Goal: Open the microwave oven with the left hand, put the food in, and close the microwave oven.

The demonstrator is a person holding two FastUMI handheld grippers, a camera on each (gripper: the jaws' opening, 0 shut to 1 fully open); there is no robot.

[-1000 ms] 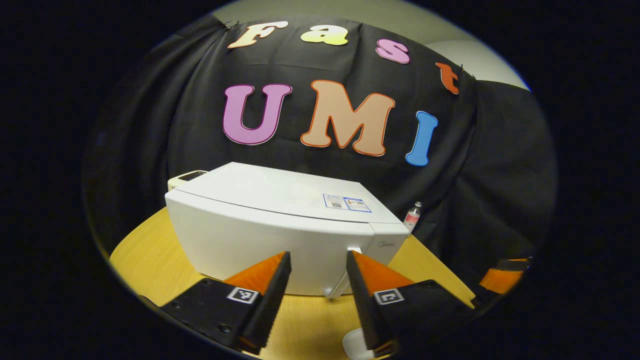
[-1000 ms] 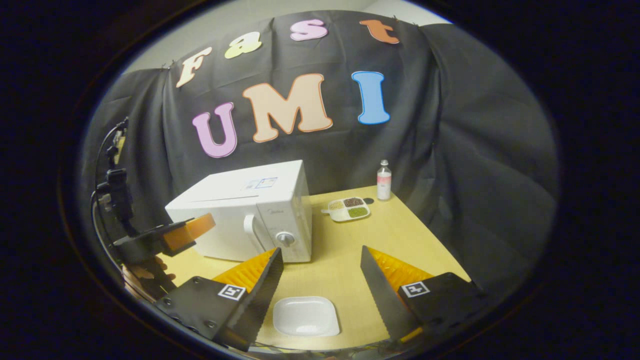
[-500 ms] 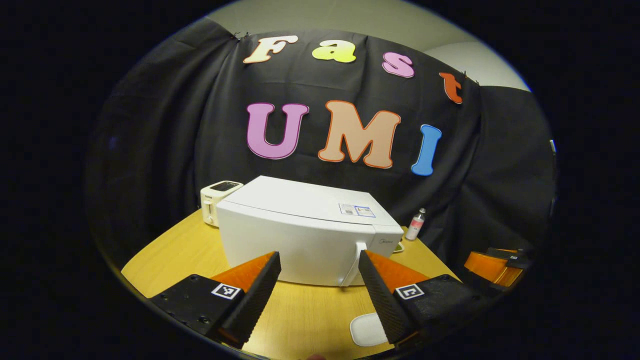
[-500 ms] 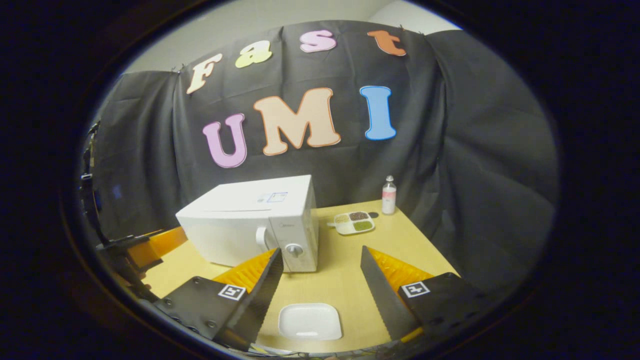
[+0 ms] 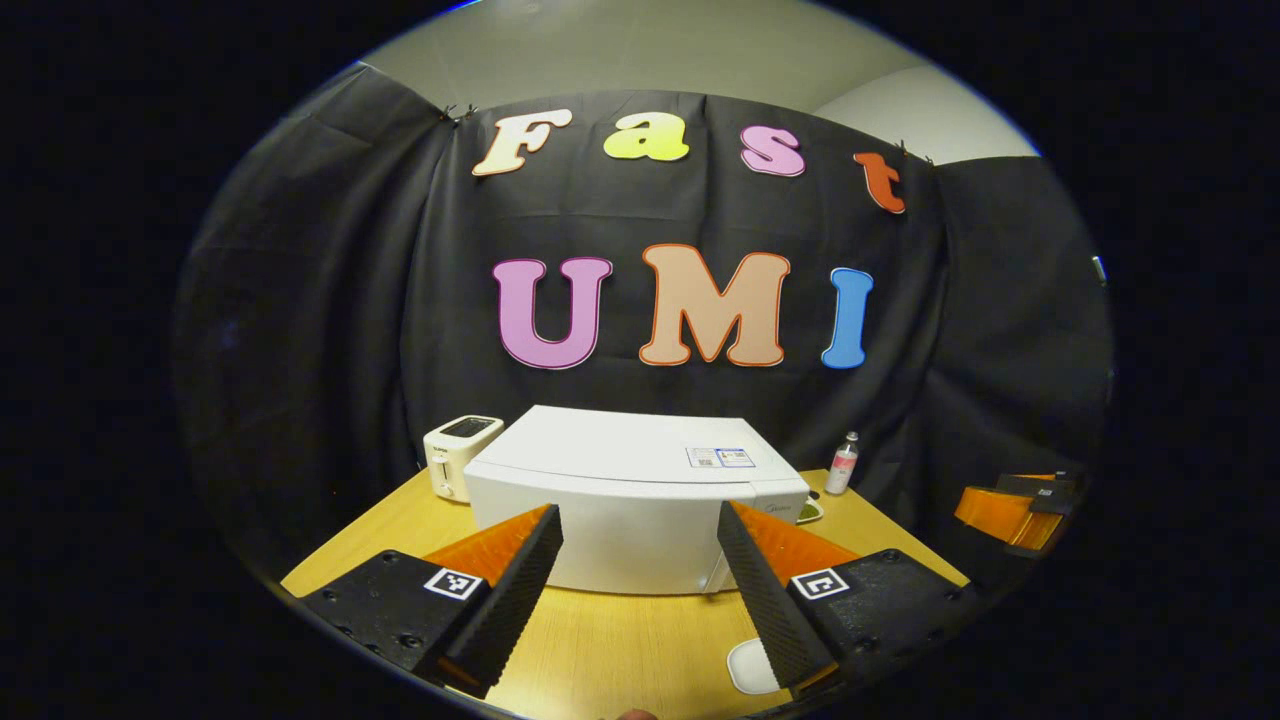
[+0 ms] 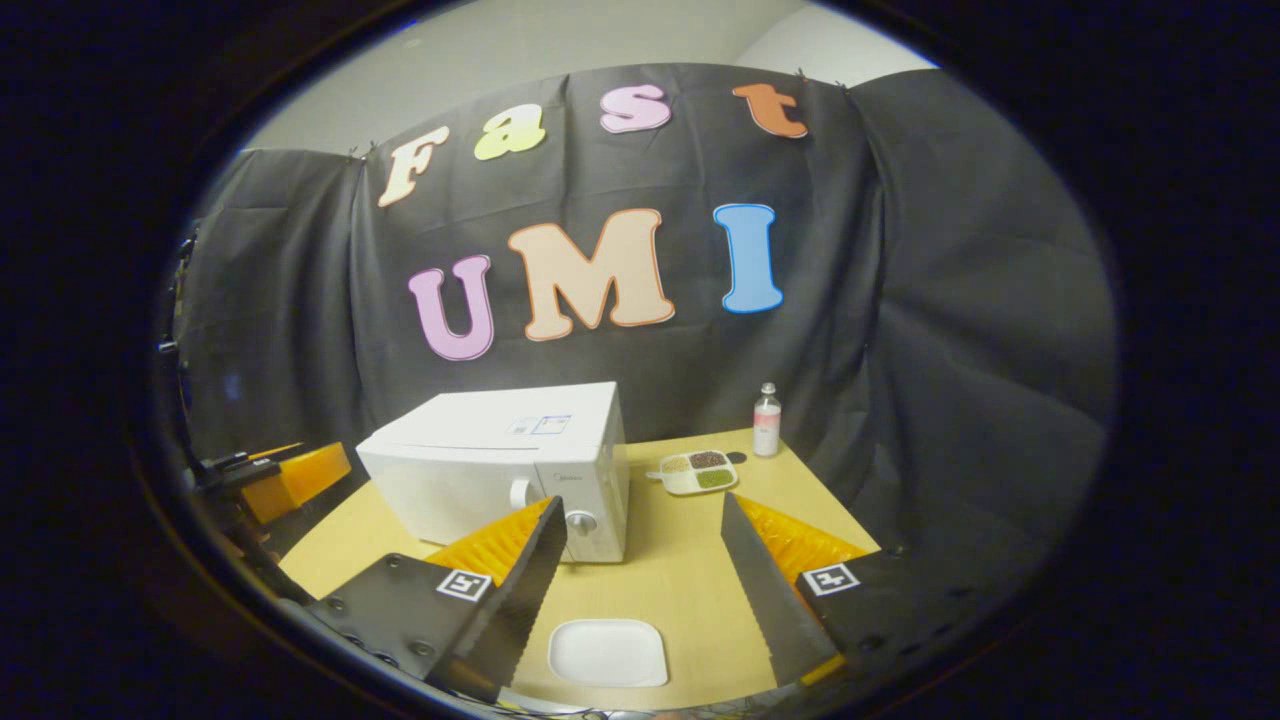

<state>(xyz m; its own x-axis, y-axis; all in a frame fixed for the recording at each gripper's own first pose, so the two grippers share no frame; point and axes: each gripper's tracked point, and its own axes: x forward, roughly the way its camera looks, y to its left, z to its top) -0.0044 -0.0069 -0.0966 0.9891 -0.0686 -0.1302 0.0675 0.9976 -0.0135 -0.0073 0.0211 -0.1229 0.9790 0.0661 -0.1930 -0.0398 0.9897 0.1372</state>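
Microwave door closed. Left gripper and right gripper both spread, empty. Handle seemingly slim; left fingers may slip off.

A black cloth drapes the booth's wall in loose folds, and above its top edge at twelve o'clock a pale painted wall shows, dimly lit. Below stands a light wooden tabletop, its far edge meeting the cloth. The light is soft and even, brightest on the wood.
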